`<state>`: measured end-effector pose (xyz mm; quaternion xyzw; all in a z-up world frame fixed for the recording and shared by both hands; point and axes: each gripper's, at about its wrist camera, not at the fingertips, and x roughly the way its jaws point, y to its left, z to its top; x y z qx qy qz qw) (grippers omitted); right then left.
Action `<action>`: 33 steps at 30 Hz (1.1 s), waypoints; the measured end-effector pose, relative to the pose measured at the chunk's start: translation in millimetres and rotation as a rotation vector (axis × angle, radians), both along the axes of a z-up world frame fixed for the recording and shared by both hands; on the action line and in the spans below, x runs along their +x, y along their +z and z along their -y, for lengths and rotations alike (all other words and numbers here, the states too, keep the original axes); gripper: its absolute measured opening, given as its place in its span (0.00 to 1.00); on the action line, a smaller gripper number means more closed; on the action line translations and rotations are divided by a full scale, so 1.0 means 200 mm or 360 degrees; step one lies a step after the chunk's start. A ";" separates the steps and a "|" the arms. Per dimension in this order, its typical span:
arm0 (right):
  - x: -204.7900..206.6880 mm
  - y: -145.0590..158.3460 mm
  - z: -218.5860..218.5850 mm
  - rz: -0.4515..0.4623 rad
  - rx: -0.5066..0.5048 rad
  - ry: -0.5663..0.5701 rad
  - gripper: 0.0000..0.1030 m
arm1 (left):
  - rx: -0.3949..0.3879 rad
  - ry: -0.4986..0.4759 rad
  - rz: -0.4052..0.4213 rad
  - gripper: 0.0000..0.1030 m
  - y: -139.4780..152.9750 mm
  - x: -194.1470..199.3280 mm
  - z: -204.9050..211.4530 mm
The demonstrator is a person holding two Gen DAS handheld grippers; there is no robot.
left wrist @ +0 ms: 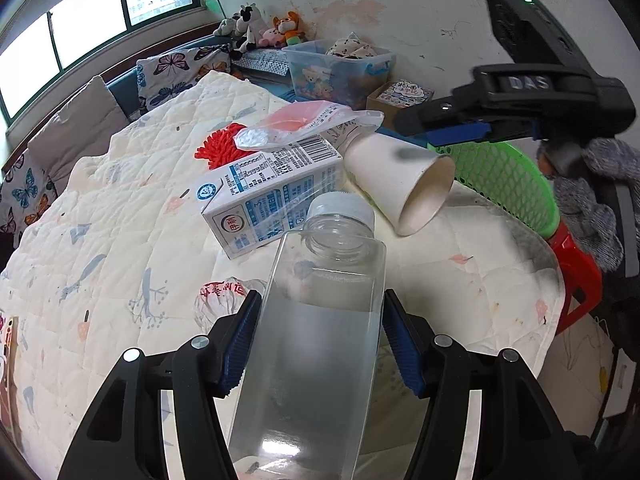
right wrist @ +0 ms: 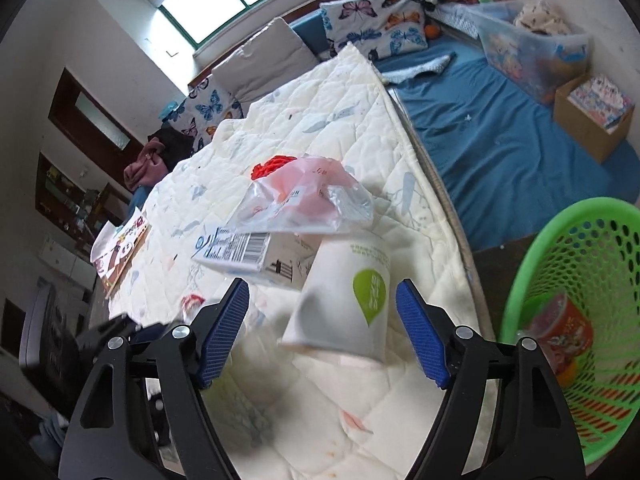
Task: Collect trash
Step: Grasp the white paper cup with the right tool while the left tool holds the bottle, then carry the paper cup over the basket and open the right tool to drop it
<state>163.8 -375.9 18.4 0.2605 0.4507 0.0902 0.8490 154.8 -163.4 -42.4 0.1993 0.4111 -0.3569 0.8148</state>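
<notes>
Left gripper (left wrist: 320,332): my left tool is clamped on a clear plastic bottle (left wrist: 316,320); both blue pads press its flat sides, and the bottle runs lengthwise away from me.
Bottle: white cap (left wrist: 340,208) at the far end, clear liquid inside, the neck close to the milk carton.
Right gripper (right wrist: 322,332): my right tool stands apart, its pads on either side of a white paper cup (right wrist: 344,300) without touching it. From the left wrist view it reaches in from the right above the cup.
Paper cup: it lies on its side on the quilt (left wrist: 100,240), open mouth toward the bed's edge, a green leaf mark on its wall.
Milk carton (left wrist: 268,196): white and blue, lying flat on the quilt just beside the cup, barcode up.
Plastic bag (left wrist: 304,124): clear with a pink tint, resting on top of the carton and over the cup's closed end.
Red fluffy item (left wrist: 220,148): behind the carton, partly covered by the bag.
Crumpled wrapper (left wrist: 220,300): white with red print, on the quilt just left of my left pad.
Green basket (right wrist: 580,320): mesh, standing off the bed's edge to the right, near the cup; a red printed container (right wrist: 560,332) lies in it.
Red stool (left wrist: 576,280): below the basket in the left wrist view; whether it carries the basket I cannot tell.
</notes>
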 end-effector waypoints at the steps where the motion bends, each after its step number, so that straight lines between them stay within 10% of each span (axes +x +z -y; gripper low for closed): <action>1: 0.02 -0.02 0.01 -0.0028 0.0021 -0.0006 0.72 | -0.0003 0.0002 -0.0003 0.57 0.00 0.00 0.00; 14: 0.06 -0.20 0.04 -0.0237 0.0221 -0.0010 0.59 | -0.0005 -0.0006 -0.0009 0.57 -0.01 0.00 -0.02; 33: -0.26 -0.08 0.14 -0.0079 0.0178 -0.0047 0.57 | -0.0036 -0.0051 -0.0021 0.57 0.01 -0.03 0.05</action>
